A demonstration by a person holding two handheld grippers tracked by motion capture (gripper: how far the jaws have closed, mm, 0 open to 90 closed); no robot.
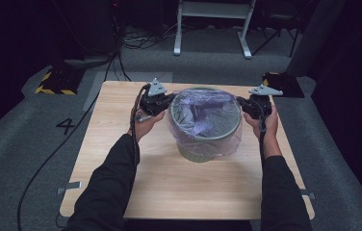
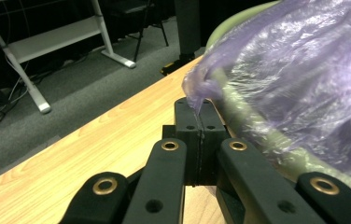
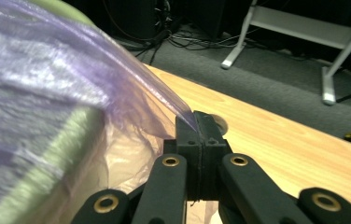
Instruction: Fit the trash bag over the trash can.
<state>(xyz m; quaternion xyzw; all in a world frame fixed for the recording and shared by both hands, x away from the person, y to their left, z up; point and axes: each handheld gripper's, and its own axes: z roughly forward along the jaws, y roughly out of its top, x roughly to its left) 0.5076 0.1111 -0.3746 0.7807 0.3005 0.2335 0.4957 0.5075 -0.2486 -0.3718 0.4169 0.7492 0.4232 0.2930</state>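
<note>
1. In the high view, we see a pale green bin (image 1: 203,153) standing at the centre of the frame on a light wooden table (image 1: 169,187). A thin, see-through purple bag (image 1: 207,111) lines the bin and is pulled over its rim, draping down the outside.
2. The bag looks crinkled and glossy, and it sags into the bin's opening.
3. Beyond the table, at the top of the frame, stands a white metal frame (image 1: 213,24) on grey carpet. A yellow-and-black striped block (image 1: 56,82) sits at the upper left, with dark cables trailing near it. Nothing lies between the tongs and the bag.
4. Our left gripper (image 1: 162,102) sits at the bin's left edge and our right gripper (image 1: 249,105) at its right edge, each held level and pointing inward at the rim. Black-sleeved forearms rise from the bottom of the frame.
5. In the left gripper view, the jaws are pressed together at the centre of the frame, pinching a fold of the bag (image 2: 201,100) beside the green rim (image 2: 248,126).
6. In the right gripper view, the jaws are likewise closed tight, gripping a stretched corner of the bag (image 3: 183,114).
</note>
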